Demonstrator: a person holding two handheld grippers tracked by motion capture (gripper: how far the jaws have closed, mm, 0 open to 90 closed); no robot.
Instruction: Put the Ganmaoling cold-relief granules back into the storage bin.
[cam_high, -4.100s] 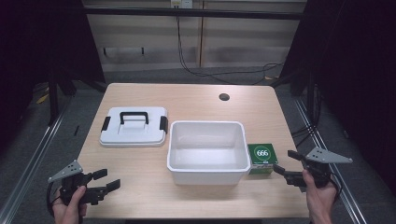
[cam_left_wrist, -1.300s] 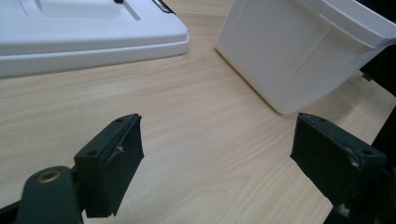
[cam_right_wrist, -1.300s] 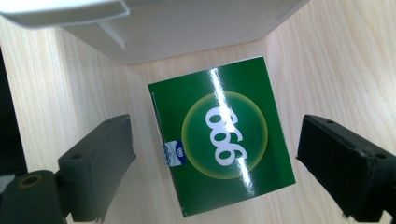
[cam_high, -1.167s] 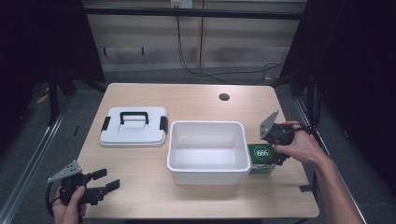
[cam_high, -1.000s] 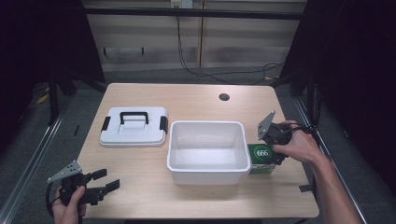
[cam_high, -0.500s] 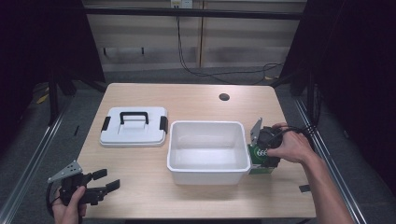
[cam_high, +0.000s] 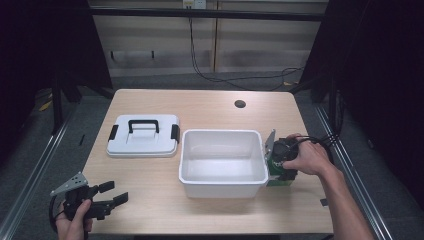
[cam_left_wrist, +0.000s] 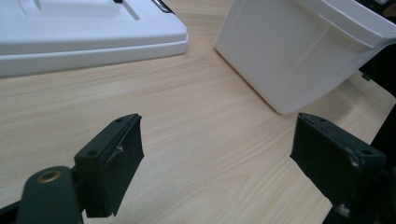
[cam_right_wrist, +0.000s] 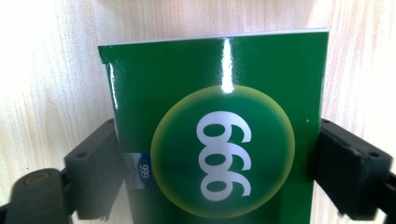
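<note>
You had the right gripper (cam_high: 278, 161) down over the green box (cam_right_wrist: 219, 135), just beside the outer wall of the white bin (cam_high: 222, 161). Its jaws stood one on each long side, against the cardboard or nearly so; whether they had begun to squeeze could not be told.

The box looked like a light, stiff carton with a glossy printed skin, so it would probably slip under a weak pinch and dent under a hard one. Holding it across the narrow width, midway along, suited it best.

Your left gripper (cam_left_wrist: 233, 172) hung wide open and empty over bare wood, the white lid (cam_left_wrist: 88, 32) and bin ahead of its jaws. The table (cam_high: 210, 105) was flat and smooth, with dark floor around.
</note>
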